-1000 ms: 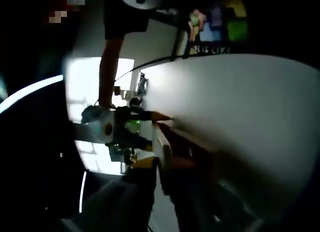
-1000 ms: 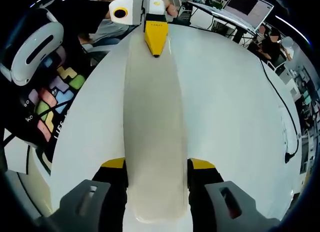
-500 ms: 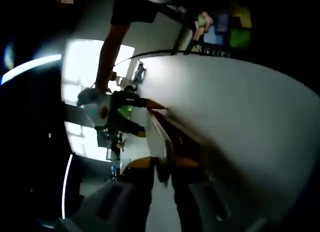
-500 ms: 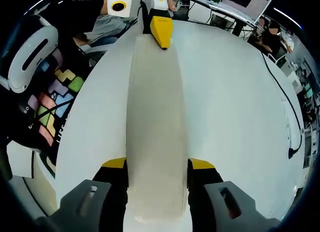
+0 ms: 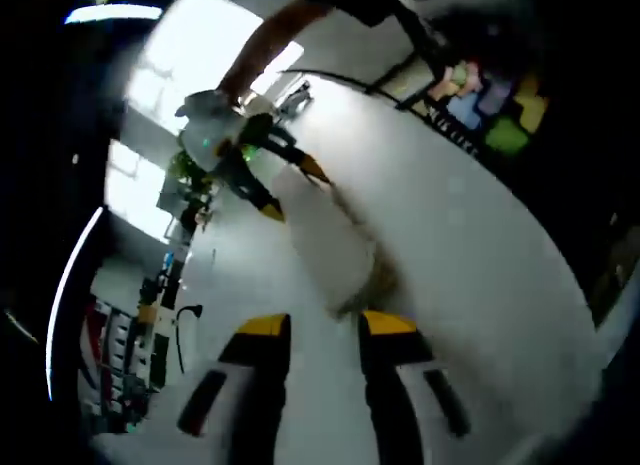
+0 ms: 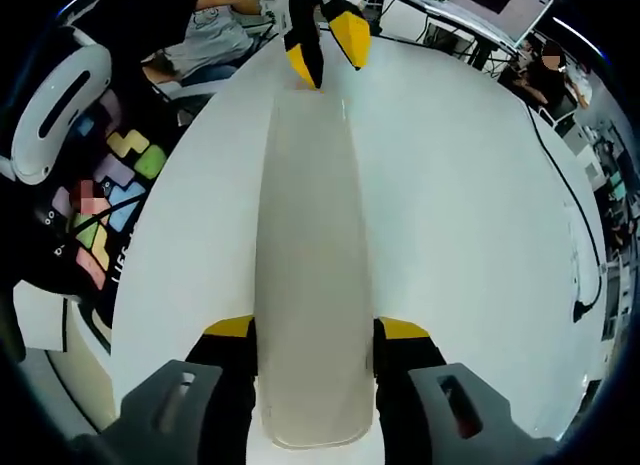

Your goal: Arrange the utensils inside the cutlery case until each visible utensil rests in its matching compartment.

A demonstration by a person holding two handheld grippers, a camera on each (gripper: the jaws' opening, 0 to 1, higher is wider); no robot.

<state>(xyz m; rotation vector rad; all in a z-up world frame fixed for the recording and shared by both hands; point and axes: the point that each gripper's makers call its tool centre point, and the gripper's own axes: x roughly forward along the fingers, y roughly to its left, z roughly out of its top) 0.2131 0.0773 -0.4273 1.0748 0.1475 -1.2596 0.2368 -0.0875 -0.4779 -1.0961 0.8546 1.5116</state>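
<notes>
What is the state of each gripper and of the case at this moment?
right gripper: shut on the near end of the case.
left gripper: open, jaws spread at the far end of the case.
case: closed as far as I can tell, lying flat on the table.

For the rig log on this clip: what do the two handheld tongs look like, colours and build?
In the right gripper view, the right tongs have two black jaws capped with yellow pads, set on grey moulded bases with slots. The left tongs at the far end show the same yellow, pointed tips on black. The left gripper view is blurred but shows its own yellow-capped black jaws on pale bases.
</notes>
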